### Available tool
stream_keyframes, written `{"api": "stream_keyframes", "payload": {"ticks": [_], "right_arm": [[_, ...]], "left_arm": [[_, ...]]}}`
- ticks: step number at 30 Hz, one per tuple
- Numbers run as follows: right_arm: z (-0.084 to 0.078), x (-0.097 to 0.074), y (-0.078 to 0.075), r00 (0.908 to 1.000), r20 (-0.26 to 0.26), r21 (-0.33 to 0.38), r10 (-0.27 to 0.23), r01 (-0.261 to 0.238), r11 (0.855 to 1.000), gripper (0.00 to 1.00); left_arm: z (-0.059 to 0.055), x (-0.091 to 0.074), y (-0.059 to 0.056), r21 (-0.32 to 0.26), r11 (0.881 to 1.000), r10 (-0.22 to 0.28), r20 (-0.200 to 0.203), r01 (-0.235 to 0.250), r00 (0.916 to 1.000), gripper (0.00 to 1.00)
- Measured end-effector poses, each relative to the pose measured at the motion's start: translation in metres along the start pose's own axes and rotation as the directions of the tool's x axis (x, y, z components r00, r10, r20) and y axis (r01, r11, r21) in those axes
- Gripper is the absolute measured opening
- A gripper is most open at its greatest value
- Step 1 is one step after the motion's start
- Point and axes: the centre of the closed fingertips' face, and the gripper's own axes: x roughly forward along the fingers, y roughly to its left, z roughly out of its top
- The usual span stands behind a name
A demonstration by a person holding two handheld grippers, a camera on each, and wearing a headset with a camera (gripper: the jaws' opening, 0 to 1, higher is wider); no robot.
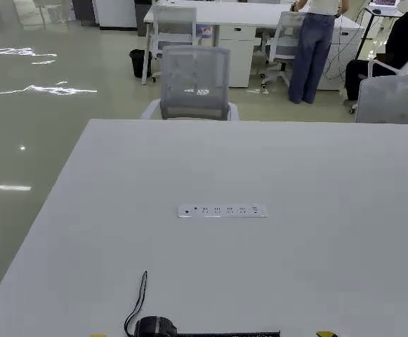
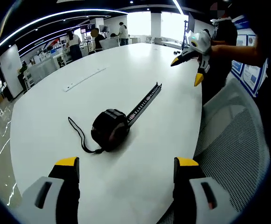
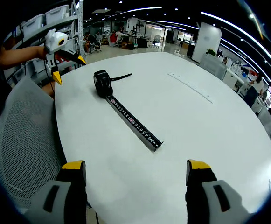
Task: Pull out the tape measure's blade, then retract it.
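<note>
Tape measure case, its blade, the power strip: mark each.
Black round tape measure case (image 2: 109, 129), left gripper view, centre of housing.
Dark pulled-out metal blade (image 3: 134, 122), right gripper view, mid-length.
White flat power strip (image 1: 222, 210), head view, middle sockets.

A black round tape measure (image 2: 109, 129) lies on the white surface (image 2: 56, 121), its dark blade (image 2: 144, 100) extended. The left hand-held gripper (image 2: 127, 163) gapes wide nearby.

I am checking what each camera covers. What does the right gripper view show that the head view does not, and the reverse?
Right gripper view: the blade's printed scale and hooked end, and both tongs open, the right tongs low in front, the left tongs held up beside the table. Head view, plainly: the grey mesh chair's back and a standing person in jeans beyond the table. Both: the black tape measure case, its strap, the white power strip.
</note>
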Motion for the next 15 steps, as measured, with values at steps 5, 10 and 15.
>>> {"api": "stream_keyframes", "payload": {"ticks": [5, 10, 15], "right_arm": [[0.004, -0.004, 0.009, 0.9996, 0.025, 0.032, -0.010, 0.009, 0.999, 0.91], [0.008, -0.011, 0.013, 0.9984, 0.049, 0.058, -0.028, 0.026, 0.998, 0.92], [0.012, -0.015, 0.019, 0.9972, 0.065, 0.074, -0.037, 0.032, 0.997, 0.92]], "left_arm": [[0.003, -0.006, -0.004, -0.023, 0.999, 0.024, 0.024, -0.023, 0.9994, 0.84], [0.005, -0.014, -0.009, -0.044, 0.998, 0.043, 0.041, -0.041, 0.9982, 0.85], [0.009, -0.019, -0.012, -0.070, 0.996, 0.061, 0.065, -0.056, 0.9961, 0.86]]}}
